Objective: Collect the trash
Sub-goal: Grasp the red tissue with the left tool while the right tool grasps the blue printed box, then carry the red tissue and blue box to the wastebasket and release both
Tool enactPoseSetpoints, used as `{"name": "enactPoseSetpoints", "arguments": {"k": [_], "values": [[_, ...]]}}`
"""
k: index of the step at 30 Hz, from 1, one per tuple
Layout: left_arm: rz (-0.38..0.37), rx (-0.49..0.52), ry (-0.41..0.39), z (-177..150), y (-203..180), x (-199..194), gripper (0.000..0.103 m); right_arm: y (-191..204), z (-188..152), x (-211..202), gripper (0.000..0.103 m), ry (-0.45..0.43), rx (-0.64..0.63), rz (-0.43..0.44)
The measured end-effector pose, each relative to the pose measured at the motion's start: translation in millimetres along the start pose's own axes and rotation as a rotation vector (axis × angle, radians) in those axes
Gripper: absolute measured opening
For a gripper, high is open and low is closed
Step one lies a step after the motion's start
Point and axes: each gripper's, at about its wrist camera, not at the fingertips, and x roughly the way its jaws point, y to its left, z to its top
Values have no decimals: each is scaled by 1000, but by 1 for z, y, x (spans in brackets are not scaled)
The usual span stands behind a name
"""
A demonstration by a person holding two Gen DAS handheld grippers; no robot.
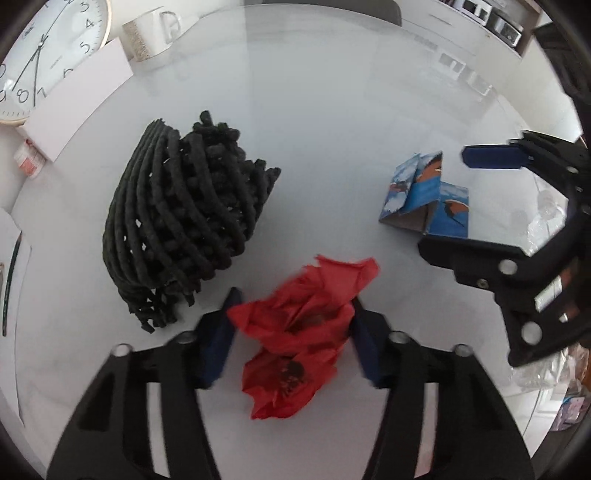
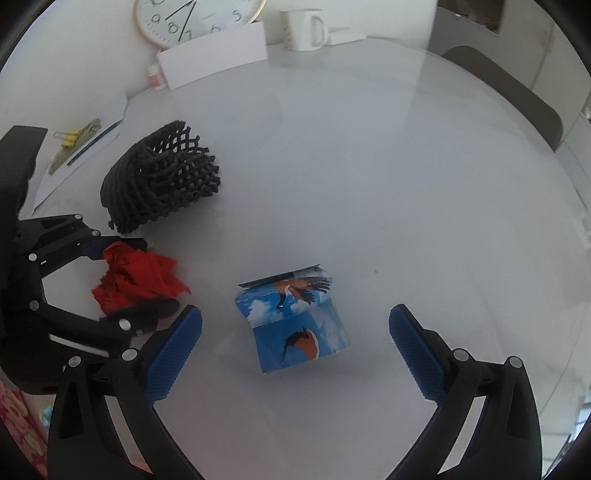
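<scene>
A crumpled red paper (image 1: 299, 332) lies on the white table (image 1: 332, 110), and my left gripper (image 1: 294, 296) is shut on it, with a blue pad pressed into each side. The right wrist view shows the same grip on the red paper (image 2: 136, 273) by the left gripper (image 2: 136, 277). A blue printed carton (image 2: 295, 321) with bird pictures lies tipped on the table. My right gripper (image 2: 295, 314) stands wide open around it, both pads apart from it. A black woven basket (image 1: 184, 221) lies on its side just beyond the red paper.
At the table's far edge are a wall clock (image 2: 199, 18), a white mug (image 2: 303, 29), a white card (image 2: 214, 55) and a small jar (image 2: 157, 77). A paper sheet with pen and binder clips (image 2: 77, 140) lies left. Clear plastic (image 1: 546, 214) sits at the right.
</scene>
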Motion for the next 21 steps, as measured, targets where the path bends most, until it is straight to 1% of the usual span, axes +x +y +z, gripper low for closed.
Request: {"name": "enactPoseSetpoints", "arguments": {"k": [2, 4, 5, 6, 7, 8, 11, 14, 18, 21], "values": [[-12, -9, 5, 1, 5, -1, 45, -1, 1, 2, 97, 2, -6, 6], [-19, -16, 0, 0, 10, -5, 43, -4, 3, 5, 84, 16, 5, 30], [-16, -19, -3, 0, 13, -7, 43, -5, 4, 7, 79, 25, 8, 36], [-12, -23, -8, 1, 16, -9, 43, -4, 4, 9, 70, 42, 4, 38], [-8, -25, -17, 0, 18, -13, 43, -3, 5, 12, 57, 52, -4, 34], [-4, -23, -23, -1, 18, -17, 43, -2, 5, 13, 53, 55, -12, 25], [-2, -25, -42, -2, 23, -29, 43, -1, 3, 9, 53, 40, 2, 20], [-9, -30, -50, -4, 23, -41, 43, -1, 2, -3, 53, 9, 60, 5], [-31, -16, -61, -10, 19, -62, 43, 5, -13, -41, 53, -54, 152, -4], [-40, 9, -69, -15, 11, -78, 43, 17, -39, -83, 53, -106, 213, -13]]}}
